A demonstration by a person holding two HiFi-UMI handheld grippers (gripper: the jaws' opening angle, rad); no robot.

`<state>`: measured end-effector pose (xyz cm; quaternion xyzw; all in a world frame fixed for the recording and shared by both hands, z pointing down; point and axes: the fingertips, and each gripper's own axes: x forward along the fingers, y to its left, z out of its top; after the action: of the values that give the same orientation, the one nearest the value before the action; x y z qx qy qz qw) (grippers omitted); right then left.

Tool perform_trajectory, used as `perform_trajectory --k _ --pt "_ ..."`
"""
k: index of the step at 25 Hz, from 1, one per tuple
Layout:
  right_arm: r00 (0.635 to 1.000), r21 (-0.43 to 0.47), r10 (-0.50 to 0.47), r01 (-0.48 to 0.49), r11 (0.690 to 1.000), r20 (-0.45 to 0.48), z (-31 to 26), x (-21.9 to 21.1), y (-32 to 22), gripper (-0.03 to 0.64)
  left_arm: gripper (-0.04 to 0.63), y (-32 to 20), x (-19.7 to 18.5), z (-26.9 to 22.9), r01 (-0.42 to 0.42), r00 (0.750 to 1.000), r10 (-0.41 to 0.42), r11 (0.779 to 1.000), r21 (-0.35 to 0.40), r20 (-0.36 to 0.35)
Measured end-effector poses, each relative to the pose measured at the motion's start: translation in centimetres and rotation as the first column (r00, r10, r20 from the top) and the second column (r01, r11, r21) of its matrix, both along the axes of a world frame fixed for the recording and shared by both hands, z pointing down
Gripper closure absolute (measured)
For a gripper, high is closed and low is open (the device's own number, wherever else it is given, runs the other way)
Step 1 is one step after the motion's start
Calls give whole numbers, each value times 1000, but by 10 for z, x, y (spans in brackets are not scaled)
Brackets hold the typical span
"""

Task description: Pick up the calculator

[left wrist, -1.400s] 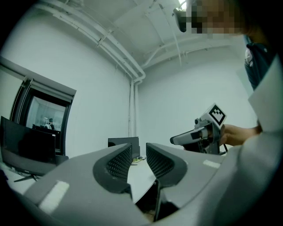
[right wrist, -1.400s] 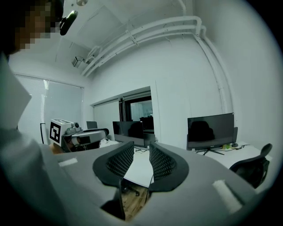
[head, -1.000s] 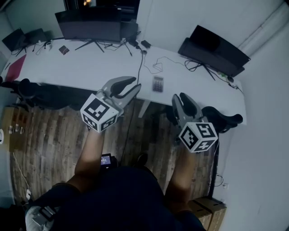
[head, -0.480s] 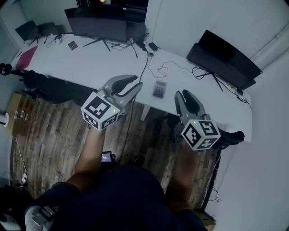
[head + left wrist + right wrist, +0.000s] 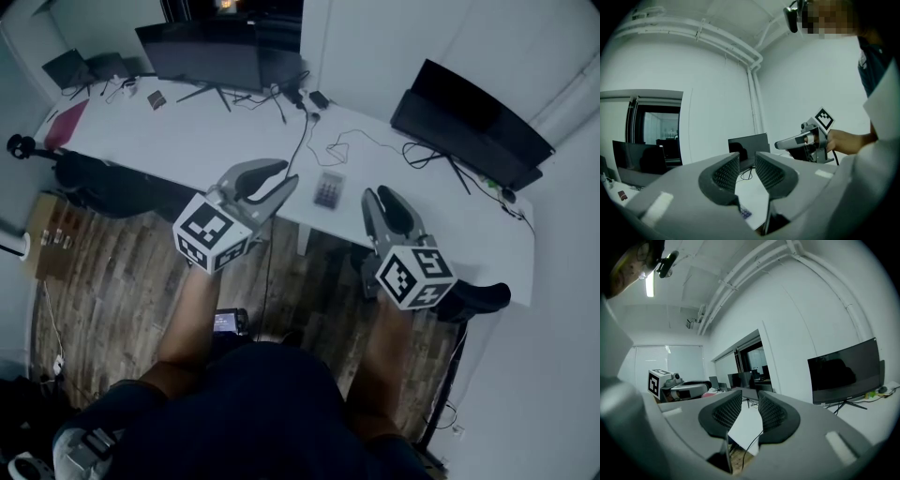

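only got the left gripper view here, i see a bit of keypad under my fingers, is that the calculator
Observer: Yes. Head view: the calculator lies flat near the white table's front edge, right of the left gripper, untouched.
Operator: is the right one holding anything
Observer: No. The right gripper view shows the right gripper with fingers apart, nothing between them.
Operator: anything close by
Observer: A black cable drops off the table edge on the calculator's left-gripper side.

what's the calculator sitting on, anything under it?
The calculator lies flat on the white desk, near its front edge. No paper or mat shows around it; its underside is hidden.
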<state>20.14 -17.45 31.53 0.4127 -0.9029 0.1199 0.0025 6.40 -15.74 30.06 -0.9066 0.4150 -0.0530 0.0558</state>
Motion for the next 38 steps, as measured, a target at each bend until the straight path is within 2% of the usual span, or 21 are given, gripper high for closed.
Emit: perform_trajectory --k 7,16,29,38 --pt "999 -37 41 -41 998 -5 12 13 -18 522 497 -28 17 5 -53 999 53 998 -19 -2" --pt "984 -32 174 -176 984 -44 7 24 -59 522 497 -89 28 6 -188 981 188 982 -13 -40" --pt "945 -55 320 -325 944 -72 11 -5 -126 522 497 -180 -3 7 -328 941 325 944 -17 -92" --pt "938 -86 330 -339 937 -107 22 -31 -156 522 497 -220 -28 16 -350 928 342 936 -32 -145"
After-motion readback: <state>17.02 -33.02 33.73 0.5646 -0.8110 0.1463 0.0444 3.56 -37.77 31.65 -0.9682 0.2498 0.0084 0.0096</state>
